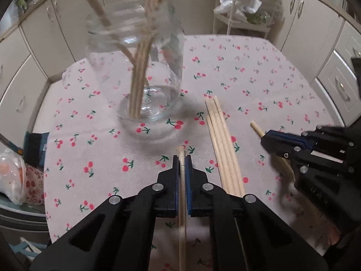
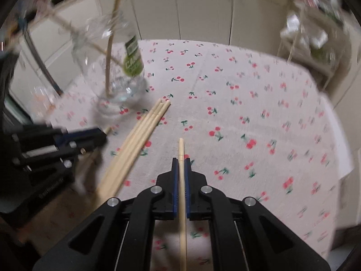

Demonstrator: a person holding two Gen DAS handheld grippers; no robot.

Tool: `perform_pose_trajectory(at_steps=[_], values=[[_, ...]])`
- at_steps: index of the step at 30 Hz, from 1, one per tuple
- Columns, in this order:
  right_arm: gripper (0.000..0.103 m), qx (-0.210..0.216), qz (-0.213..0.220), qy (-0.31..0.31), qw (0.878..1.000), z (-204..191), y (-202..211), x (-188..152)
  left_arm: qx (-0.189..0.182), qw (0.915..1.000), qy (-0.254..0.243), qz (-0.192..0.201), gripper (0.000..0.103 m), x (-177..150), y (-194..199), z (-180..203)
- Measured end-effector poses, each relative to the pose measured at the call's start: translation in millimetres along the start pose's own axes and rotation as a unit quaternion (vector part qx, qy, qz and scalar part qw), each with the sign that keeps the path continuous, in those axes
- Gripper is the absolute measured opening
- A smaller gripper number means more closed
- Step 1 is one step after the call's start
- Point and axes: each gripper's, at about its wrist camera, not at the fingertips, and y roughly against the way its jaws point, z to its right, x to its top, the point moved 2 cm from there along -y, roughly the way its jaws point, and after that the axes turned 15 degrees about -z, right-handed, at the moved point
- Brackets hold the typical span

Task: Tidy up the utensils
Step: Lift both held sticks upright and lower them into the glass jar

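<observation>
A clear glass jar [image 1: 140, 67] stands on the cherry-print tablecloth [image 1: 248, 72] with several wooden chopsticks [image 1: 141, 76] upright in it. Several loose chopsticks [image 1: 223, 144] lie on the cloth to its right. My left gripper [image 1: 181, 158] is shut on one chopstick [image 1: 181, 194], just short of the jar. My right gripper [image 1: 262, 135] comes in from the right, shut on another chopstick [image 1: 256, 127]. In the right wrist view the right gripper [image 2: 181, 160] holds its chopstick [image 2: 181, 180]; the jar [image 2: 117, 76], the loose chopsticks [image 2: 140, 135] and the left gripper [image 2: 103, 135] lie to the left.
White cabinets [image 1: 45, 45] surround the table. A white wire rack [image 1: 243, 11] with bags stands behind the far edge. A plastic bag [image 1: 13, 174] and a blue box [image 1: 36, 146] sit off the table's left edge.
</observation>
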Motion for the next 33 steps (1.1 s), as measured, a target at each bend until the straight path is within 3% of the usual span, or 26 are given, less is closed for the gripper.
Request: perform_pose_trajectory(at_steps=[3, 6, 11, 14, 19, 23, 27, 33], values=[[0.006, 0.073, 0.058, -0.039, 0.995, 4.9, 28.6, -3.5, -0.018, 0.9987, 0.008, 0.046, 0.005, -10.8, 29.7, -7.4], [0.006, 0.126, 0.139, -0.068, 0.980, 5.0, 64.6, -4.4, -0.048, 0.9917, 0.021, 0.117, 0.005, -19.9, 73.7, -21.6], [0.006, 0.170, 0.268, -0.090, 0.944, -10.5, 120.7, 8.0, -0.084, 0.9642, 0.059, 0.245, 0.005, -16.3, 152.5, -53.8], [0.006, 0.177, 0.331, -0.102, 0.921, -22.1, 146.1, 21.2, -0.103, 0.9373, 0.086, 0.322, 0.005, -2.5, 193.1, -72.9], [0.006, 0.161, 0.407, -0.108, 0.892, -35.1, 174.4, 45.8, -0.122, 0.9068, 0.103, 0.390, 0.005, 21.7, 227.5, -89.9], [0.006, 0.150, 0.439, -0.112, 0.879, -42.5, 180.7, 63.1, -0.124, 0.8859, 0.116, 0.432, 0.005, 46.5, 237.5, -100.7], [0.006, 0.131, 0.457, -0.111, 0.873, -51.0, 175.0, 81.0, -0.116, 0.8786, 0.131, 0.444, 0.005, 68.0, 230.5, -110.5], [0.006, 0.127, 0.483, -0.109, 0.859, -57.6, 166.0, 102.7, -0.120, 0.8611, 0.175, 0.462, 0.005, 92.9, 214.7, -135.5]])
